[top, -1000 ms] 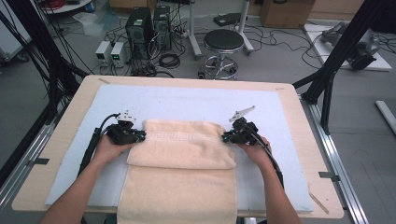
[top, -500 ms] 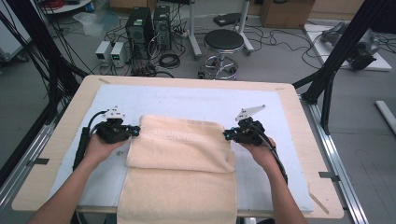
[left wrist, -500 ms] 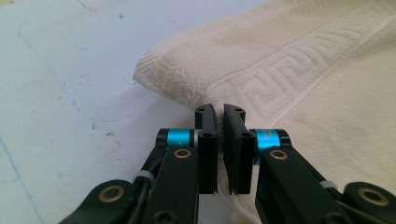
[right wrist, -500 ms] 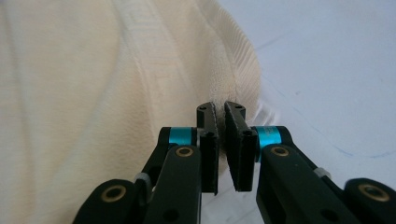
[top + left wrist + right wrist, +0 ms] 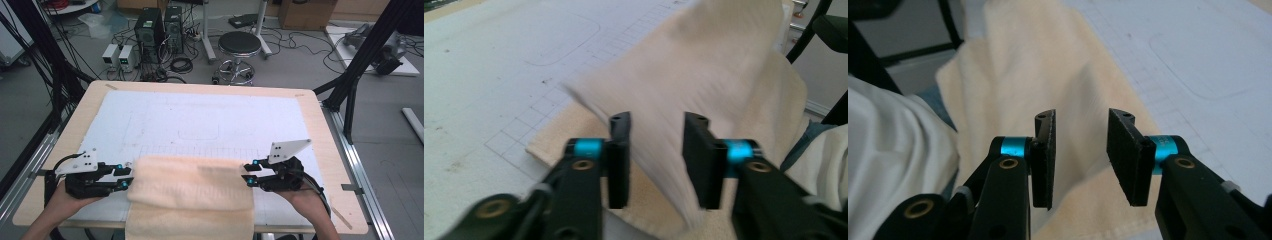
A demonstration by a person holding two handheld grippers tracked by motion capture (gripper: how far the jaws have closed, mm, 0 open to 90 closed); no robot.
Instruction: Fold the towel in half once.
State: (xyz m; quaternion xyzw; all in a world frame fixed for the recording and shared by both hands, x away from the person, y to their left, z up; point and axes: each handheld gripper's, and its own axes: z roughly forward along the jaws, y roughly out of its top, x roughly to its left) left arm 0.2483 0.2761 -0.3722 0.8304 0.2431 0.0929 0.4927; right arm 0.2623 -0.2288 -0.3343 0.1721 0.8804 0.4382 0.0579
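Observation:
A cream towel (image 5: 192, 187) lies folded at the table's near edge and hangs over it. My left gripper (image 5: 125, 177) is at the towel's left side and my right gripper (image 5: 248, 173) at its right side. The left gripper (image 5: 656, 145) has just been opening its jaws. A blurred flap of the towel (image 5: 704, 65) still passes loosely between them, and the pads do not press it. The right gripper (image 5: 1080, 142) has just been opening too. Nothing lies between its pads, and the towel (image 5: 1033, 60) spreads below and beyond them.
A white gridded mat (image 5: 200, 120) covers the wooden table (image 5: 325, 130). Beyond the far edge stand a round stool (image 5: 239, 45) and computer boxes (image 5: 160, 25) among cables on the floor. Black frame posts (image 5: 360, 70) rise at both sides.
Both hands have come toward the table's near edge, drawing the towel's upper layer along. Both grippers, shut on the towel's edge before, now stand with jaws apart.

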